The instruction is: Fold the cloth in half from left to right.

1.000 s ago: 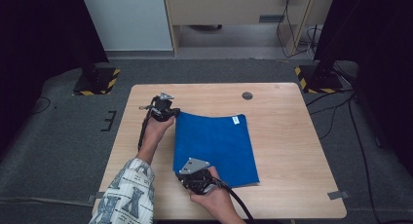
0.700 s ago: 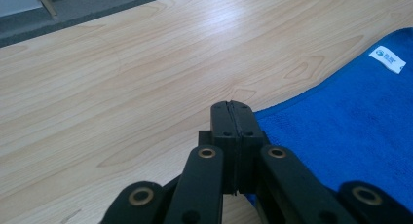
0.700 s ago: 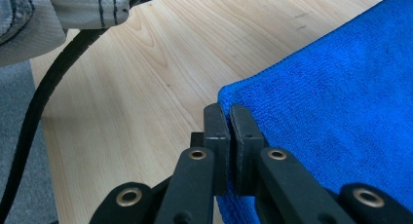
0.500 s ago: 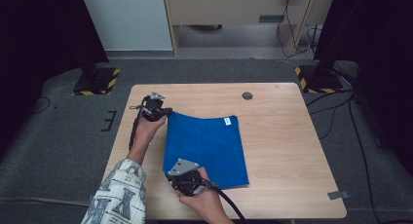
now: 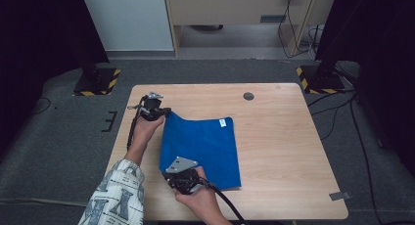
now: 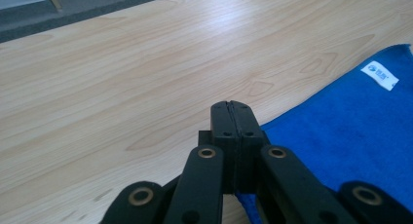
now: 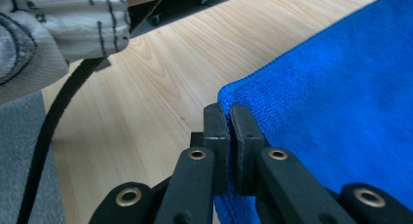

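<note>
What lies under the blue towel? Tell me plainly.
The blue towel lies flat on the wooden table; bare wood shows around it. Anything beneath the cloth is covered and cannot be seen.

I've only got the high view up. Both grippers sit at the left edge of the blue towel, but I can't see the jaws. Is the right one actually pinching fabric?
Observer: Yes. In the right gripper view the right gripper has its jaws closed on the near-left corner of the blue towel, with fabric between them.
Operator: And the left one?
Observer: The left gripper has its jaws pressed together, and the towel's edge runs in beneath them; I cannot see the fabric inside the jaws themselves.
Operator: That white speck near the far edge, what is it?
Observer: A sewn-in white label with a small blue print, lying flat on top of the towel.
</note>
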